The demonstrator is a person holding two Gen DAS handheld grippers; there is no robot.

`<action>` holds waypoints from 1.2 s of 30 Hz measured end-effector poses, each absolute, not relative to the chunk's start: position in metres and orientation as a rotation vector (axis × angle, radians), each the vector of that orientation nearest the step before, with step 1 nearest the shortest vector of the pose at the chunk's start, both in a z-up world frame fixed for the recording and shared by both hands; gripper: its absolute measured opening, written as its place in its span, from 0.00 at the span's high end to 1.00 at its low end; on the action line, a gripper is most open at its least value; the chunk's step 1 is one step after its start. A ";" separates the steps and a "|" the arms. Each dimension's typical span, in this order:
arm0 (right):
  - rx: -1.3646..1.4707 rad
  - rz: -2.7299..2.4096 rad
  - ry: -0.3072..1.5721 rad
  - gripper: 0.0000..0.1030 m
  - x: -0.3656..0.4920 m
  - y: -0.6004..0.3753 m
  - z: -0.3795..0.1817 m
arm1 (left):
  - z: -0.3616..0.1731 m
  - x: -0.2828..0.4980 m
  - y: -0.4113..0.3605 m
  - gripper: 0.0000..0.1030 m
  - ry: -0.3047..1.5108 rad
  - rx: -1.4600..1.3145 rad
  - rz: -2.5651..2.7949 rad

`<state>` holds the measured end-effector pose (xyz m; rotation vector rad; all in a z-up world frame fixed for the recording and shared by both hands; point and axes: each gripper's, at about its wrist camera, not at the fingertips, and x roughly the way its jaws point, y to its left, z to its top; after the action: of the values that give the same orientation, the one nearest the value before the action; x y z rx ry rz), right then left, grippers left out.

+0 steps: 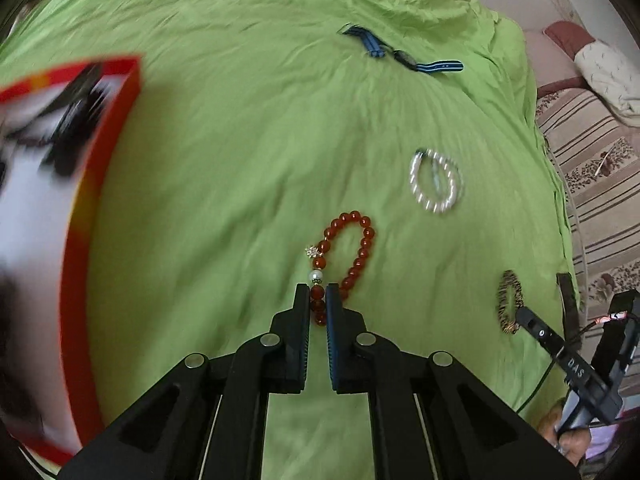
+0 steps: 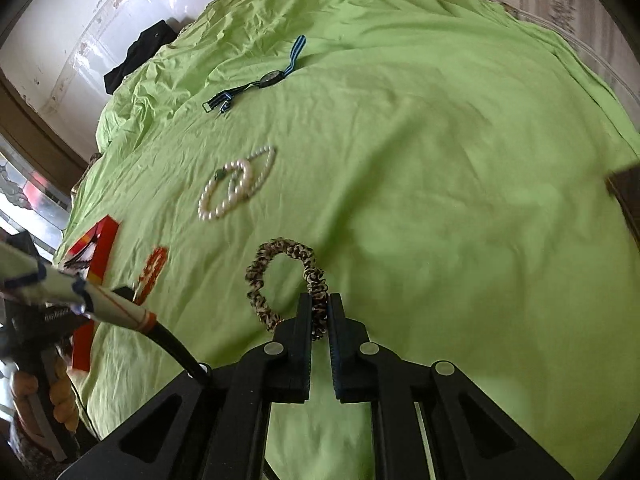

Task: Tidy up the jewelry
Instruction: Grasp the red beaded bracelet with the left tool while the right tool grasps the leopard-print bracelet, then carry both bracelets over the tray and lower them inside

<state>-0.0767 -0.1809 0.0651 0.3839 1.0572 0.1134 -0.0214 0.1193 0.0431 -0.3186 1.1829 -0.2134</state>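
Box (image 1: pixel 100 216): red-edged, at the far left on the green sheet (image 1: pixel 240 160); its contents are too blurred to name.
Left gripper (image 1: pixel 319 300): pinching the red bracelet (image 1: pixel 352 248), which hangs between box and pearls.
Pearls (image 1: pixel 436 180): loose on the sheet, untouched.
Watch (image 1: pixel 404 56): lying at the far edge, untouched.
Right gripper (image 2: pixel 320 308): clamped on the leopard scrunchie (image 2: pixel 280 276).
Progress: early, I'd say; two pieces gripped, neither in the box, two left lying.

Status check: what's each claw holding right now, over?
Left gripper shut on red bead bracelet. Right gripper shut on leopard scrunchie. Pearl bracelet, watch loose. Nothing blocking.
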 end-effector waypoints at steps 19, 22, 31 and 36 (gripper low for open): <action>0.282 0.061 1.023 0.56 -0.066 -0.164 0.051 | 0.029 -0.013 0.121 0.92 1.132 -0.291 -0.183; 0.244 0.046 1.012 0.56 -0.067 -0.158 0.049 | 0.028 -0.012 0.118 0.92 1.122 -0.286 -0.168; 0.279 0.054 0.995 0.91 -0.077 -0.162 0.067 | 0.052 -0.018 0.107 0.93 1.094 -0.238 -0.173; 0.273 0.065 0.954 0.91 -0.091 -0.156 0.088 | 0.090 -0.039 0.122 0.93 1.019 -0.262 -0.191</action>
<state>-0.0913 -0.1556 0.0880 0.2729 0.9537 0.0655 -0.0394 0.1220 0.0901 -0.2623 1.0191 -0.1915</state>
